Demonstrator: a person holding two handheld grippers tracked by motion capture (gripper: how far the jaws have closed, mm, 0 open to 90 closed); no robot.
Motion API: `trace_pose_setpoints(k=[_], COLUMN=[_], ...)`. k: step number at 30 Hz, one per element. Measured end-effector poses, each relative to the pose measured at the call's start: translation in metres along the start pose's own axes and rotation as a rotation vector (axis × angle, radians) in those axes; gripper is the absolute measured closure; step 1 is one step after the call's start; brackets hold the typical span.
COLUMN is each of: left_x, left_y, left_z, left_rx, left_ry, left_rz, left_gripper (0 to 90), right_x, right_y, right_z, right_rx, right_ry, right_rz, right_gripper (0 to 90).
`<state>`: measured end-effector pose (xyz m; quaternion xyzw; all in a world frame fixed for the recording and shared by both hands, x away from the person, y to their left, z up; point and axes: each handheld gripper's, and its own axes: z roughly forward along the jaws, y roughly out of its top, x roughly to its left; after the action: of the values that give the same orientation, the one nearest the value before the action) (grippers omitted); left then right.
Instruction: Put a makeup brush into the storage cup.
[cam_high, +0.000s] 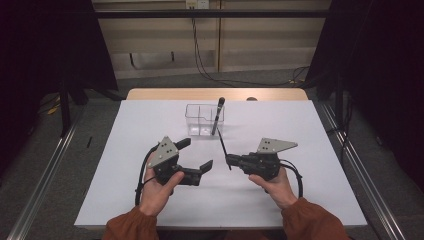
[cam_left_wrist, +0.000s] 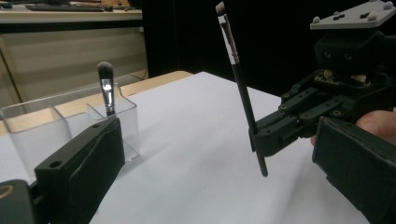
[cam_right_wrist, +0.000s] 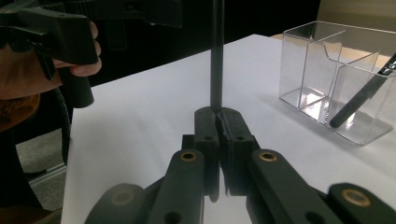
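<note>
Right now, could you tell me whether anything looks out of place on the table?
Nothing stands out: one brush leans inside the clear organizer, and the right gripper clamps a second brush upright.

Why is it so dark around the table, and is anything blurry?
High view: light falls on the white table while black curtains darken the sides. Left gripper view: the near jaws blur, and the thin brush looks sharper. Right gripper view: the clear organizer shows bright glints, and the left gripper is dim.

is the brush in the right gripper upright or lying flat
Roughly upright: the right gripper clamps the thin brush low on its handle, bristles up, slightly tilted.
</note>
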<state>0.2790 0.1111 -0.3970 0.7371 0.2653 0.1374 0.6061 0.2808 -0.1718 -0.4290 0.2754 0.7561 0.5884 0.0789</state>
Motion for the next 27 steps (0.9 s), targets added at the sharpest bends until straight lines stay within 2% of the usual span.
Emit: trace_pose_setpoints(k=[4,8,10,12,15,16,18,19,20,21,25,27], left_x=[-0.002,-0.003,-0.004,-0.006,-0.009,-0.01,-0.009,-0.008,-0.007,-0.006,-0.007,-0.007], left_y=[0.002,0.004,0.006,0.007,0.009,0.009,0.01,0.011,0.012,0.012,0.011,0.01], left_z=[0.008,0.014,0.019,0.022,0.03,0.031,0.033,0.034,0.035,0.035,0.036,0.037], left_rx=[0.016,0.013,0.013,0.007,0.014,0.012,0.019,0.016,0.012,0.008,-0.005,-0.013], left_ry=[-0.005,-0.014,-0.011,-0.026,-0.051,-0.046,-0.028,0.003,0.009,0.0,-0.021,-0.026], left_rz=[0.012,-0.004,0.004,0.026,0.02,0.021,0.002,-0.016,-0.016,-0.021,-0.017,-0.021], left_gripper=[1.7,1.7,1.8,4.6,4.3,5.0,8.7,12.1,13.8,14.8,34.0,37.9], right_x=[0.001,0.001,0.002,0.002,0.002,0.002,0.002,0.002,0.003,0.003,0.004,0.003], right_y=[-0.001,-0.002,-0.002,-0.003,-0.003,-0.003,-0.003,-0.003,-0.003,-0.004,-0.003,-0.004], right_z=[0.002,0.004,0.004,0.005,0.005,0.005,0.005,0.005,0.006,0.006,0.006,0.006], right_rx=[0.007,0.007,0.007,0.009,0.012,0.012,0.011,0.013,0.017,0.016,0.016,0.015], right_ry=[0.011,0.013,0.017,0.019,0.018,0.019,0.018,0.02,0.022,0.023,0.025,0.023], right_rz=[0.002,0.006,0.006,0.007,0.006,0.007,0.007,0.006,0.004,0.002,0.001,0.004], right_gripper=[86.9,86.9,86.9,86.9,86.9,86.9,86.9,86.9,86.9,86.9,86.9,86.9])
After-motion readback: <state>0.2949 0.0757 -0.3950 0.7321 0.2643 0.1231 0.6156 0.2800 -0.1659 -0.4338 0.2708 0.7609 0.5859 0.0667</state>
